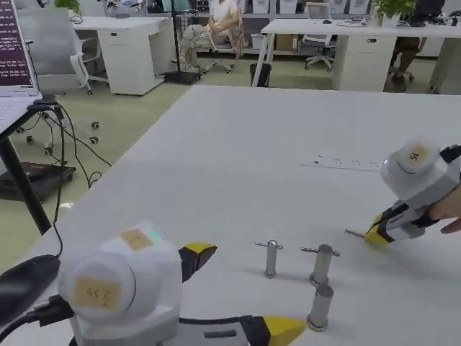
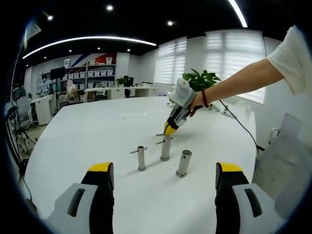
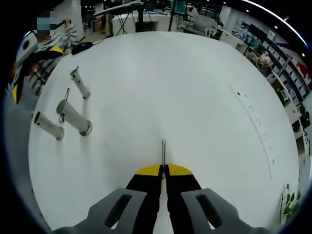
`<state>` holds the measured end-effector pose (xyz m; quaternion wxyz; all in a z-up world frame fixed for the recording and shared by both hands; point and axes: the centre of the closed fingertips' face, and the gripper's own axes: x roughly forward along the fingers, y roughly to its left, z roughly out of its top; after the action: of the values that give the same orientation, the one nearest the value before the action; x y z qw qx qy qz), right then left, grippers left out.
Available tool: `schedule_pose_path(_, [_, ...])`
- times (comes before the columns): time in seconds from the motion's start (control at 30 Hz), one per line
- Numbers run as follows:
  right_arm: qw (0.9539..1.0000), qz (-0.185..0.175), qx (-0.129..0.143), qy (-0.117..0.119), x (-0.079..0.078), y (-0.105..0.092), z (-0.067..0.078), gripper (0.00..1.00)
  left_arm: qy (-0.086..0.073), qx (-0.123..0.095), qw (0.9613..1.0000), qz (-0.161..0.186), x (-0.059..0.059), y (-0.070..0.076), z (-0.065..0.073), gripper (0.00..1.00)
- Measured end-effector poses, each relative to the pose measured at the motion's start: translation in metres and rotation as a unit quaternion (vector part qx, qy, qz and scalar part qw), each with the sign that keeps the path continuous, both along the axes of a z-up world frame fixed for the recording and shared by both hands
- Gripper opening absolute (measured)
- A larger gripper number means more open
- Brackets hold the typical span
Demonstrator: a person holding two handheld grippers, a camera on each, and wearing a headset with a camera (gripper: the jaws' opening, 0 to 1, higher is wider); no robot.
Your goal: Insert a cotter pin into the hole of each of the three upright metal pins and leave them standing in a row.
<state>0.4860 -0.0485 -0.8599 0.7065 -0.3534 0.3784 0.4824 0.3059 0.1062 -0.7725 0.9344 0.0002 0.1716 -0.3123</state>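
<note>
L tongs (image 2: 164, 168); 3 pins (image 2: 165, 148), 3 cotters (image 3: 163, 151).

White table (image 1: 238, 144), silver pins (image 1: 271, 258) — left tool (image 2: 165, 170) and right tool (image 3: 163, 168) black-jawed, yellow-tipped, grey-bodied

Bright, even indoor light fills all three views. In the left gripper view a curved ceiling strip light (image 2: 87, 40) and small spotlights (image 2: 109, 8) glow against a dark ceiling, and the blinded windows (image 2: 229, 58) shine pale. The white table (image 1: 238, 144) looks slightly washed out, and the metal pins (image 1: 270, 258) throw only soft, faint shadows at their bases. In the head view the left gripper (image 1: 241, 288), close to the lens, is blurred. Both gripper views bend the table's edges, yet the cotter pin (image 3: 163, 148) between the closed jaws of the right gripper (image 3: 164, 168) is sharp.
</note>
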Motion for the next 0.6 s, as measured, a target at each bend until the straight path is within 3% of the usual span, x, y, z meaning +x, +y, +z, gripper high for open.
schedule_pose_path(0.3, [0.9989, 0.026, -0.019, -0.034, 0.001, 0.001, 0.002, 0.02, 0.005, 0.003, 1.0, 0.002, 0.001, 0.003, -0.002, 0.86])
schedule_pose_path(0.6, [0.9936, 0.075, -0.031, -0.077, -0.008, 0.008, 0.019, 0.02, 0.012, -0.009, 0.9999, 0.003, 0.005, 0.001, 0.002, 0.82])
